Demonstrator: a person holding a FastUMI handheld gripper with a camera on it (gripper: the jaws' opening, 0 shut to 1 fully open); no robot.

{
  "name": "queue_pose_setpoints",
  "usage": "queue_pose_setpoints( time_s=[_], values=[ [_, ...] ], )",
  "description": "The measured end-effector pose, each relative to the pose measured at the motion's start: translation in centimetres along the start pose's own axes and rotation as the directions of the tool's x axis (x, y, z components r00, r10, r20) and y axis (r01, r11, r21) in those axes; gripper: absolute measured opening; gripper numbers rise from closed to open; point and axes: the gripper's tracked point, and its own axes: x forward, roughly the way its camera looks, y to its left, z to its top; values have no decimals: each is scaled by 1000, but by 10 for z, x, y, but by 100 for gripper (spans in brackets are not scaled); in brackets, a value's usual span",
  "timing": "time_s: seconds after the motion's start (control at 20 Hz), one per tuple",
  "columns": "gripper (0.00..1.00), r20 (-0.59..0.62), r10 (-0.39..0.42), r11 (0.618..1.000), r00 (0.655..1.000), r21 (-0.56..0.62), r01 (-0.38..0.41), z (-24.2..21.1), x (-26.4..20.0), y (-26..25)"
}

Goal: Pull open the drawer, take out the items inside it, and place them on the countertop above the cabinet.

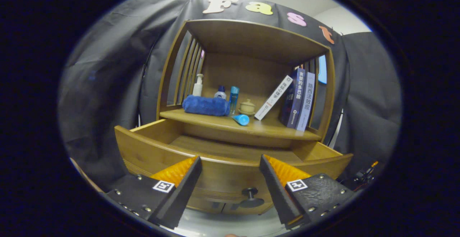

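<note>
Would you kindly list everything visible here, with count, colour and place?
cabinet: one, brown wood, against the booth's wall
drawer: one, brown wood, pulled open just beyond the fingers
knob: one, dark, on the drawer front between the fingers
towel: one, blue, rolled, left on the countertop
pump bottle: one, white, behind the towel
bottles: two, blue-capped, right of the towel
tube: one, blue, lying at the countertop's front
lidded cup: one, beige, mid countertop
books: three, one white leaning, two dark blue
gripper: one, open, holding nothing
</note>
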Motion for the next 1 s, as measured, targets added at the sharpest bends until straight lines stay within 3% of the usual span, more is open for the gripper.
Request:
queue_pose_setpoints(
  time_s=[1.0],
  values=[
    [98,-43,-18,1000,999,-18,17,18,109,7]
  ],
)
